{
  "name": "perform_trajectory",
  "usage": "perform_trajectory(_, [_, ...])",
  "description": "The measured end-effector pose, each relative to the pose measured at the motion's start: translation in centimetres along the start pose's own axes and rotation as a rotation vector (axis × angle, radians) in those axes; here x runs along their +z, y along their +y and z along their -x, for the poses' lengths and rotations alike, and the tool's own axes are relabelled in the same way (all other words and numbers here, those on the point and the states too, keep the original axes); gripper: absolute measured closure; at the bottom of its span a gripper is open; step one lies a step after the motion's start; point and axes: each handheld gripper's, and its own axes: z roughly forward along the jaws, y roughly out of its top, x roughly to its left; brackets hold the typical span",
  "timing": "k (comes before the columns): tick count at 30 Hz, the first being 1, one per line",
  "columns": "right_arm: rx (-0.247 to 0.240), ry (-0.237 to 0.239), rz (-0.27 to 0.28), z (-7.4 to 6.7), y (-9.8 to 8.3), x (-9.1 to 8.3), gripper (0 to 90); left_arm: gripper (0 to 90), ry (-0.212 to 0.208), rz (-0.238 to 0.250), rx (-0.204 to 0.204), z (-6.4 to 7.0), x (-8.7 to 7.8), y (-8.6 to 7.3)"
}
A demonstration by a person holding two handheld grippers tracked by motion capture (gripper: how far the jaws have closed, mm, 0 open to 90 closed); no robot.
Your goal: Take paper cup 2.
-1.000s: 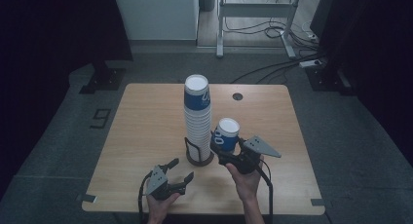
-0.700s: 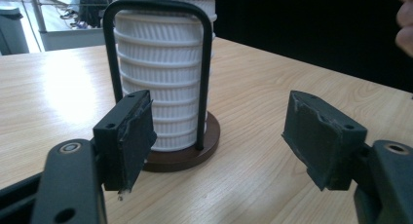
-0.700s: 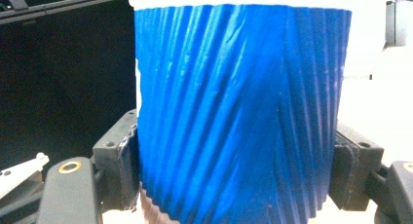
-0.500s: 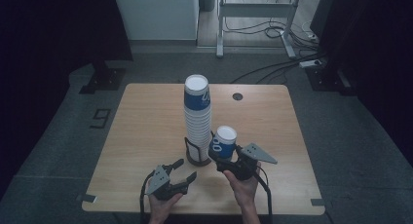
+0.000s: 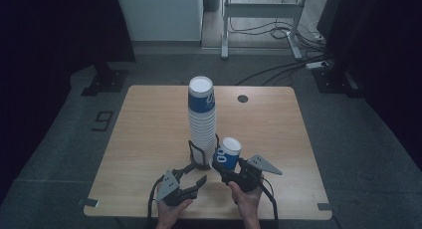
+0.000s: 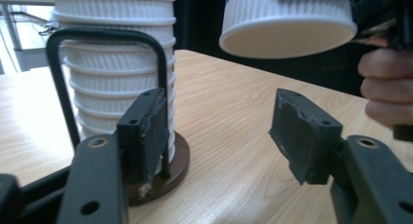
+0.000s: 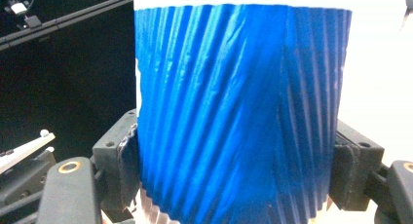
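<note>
A tall stack of ribbed paper cups [image 5: 201, 119], blue on top and white below, stands in a black wire holder [image 6: 104, 36] on a round brown base [image 6: 178, 158] near the middle of the wooden table [image 5: 149, 119]. My right gripper [image 5: 225, 165] is shut on a single blue-and-white cup [image 5: 228, 153], held upright just right of the stack; its ribbed blue wall [image 7: 238, 112] sits between both pads. My left gripper [image 5: 193, 175] is low at the front, in front of the holder. Its jaws [image 6: 221, 121] are open with nothing between them and have just been closing. The held cup's bottom [image 6: 287, 24] hangs above them.
A small round hole [image 5: 242, 98] sits in the table's far side. Behind the table, a metal frame [image 5: 259, 20] and cables [image 5: 278, 69] lie on the dark floor. The table's front edge [image 5: 209, 216] is close to both hands.
My right gripper has come down and a little nearer with the cup in it. The left gripper's jaws have narrowed; the hand itself has stayed in place.
</note>
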Motion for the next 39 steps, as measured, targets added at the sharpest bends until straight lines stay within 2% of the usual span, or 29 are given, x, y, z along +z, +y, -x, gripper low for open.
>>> perform_trajectory(2, [0.002, 0.002, -0.004, 0.0, -0.2, 0.0, 22.0, 37.5, -0.002, 0.0, 0.003, 0.1, 0.1, 0.0])
perform_trajectory(11, [0.113, 0.053, -0.009, 0.2, -2.1, 0.2, 21.7, 41.3, -0.007, -0.012, 0.002, 0.6, 0.8, 0.2])
perform_trajectory(16, [0.157, 0.072, -0.007, 0.4, -2.4, 0.1, 21.7, 43.7, -0.008, -0.012, 0.009, 0.8, 1.1, 0.2])
perform_trajectory(17, [0.183, 0.086, -0.007, 0.6, -2.6, 0.1, 21.7, 44.7, -0.003, -0.01, 0.011, 1.0, 1.2, 0.1])
perform_trajectory(20, [0.198, 0.083, -0.005, 0.7, -2.6, -0.1, 21.7, 46.8, 0.0, -0.009, 0.016, 1.2, 1.4, 0.1])
perform_trajectory(21, [0.226, 0.101, 0.002, 0.9, -2.7, -0.1, 21.7, 48.8, -0.004, -0.001, 0.022, 1.3, 1.5, 0.1])
perform_trajectory(32, [0.281, 0.131, -0.016, 0.8, -3.2, -0.1, 21.9, 56.3, 0.014, 0.033, 0.038, 1.8, 2.1, 0.1])
perform_trajectory(39, [0.291, 0.146, -0.031, 0.4, -3.4, 0.2, 21.9, 64.2, 0.069, 0.076, 0.049, 2.0, 3.2, 0.4])
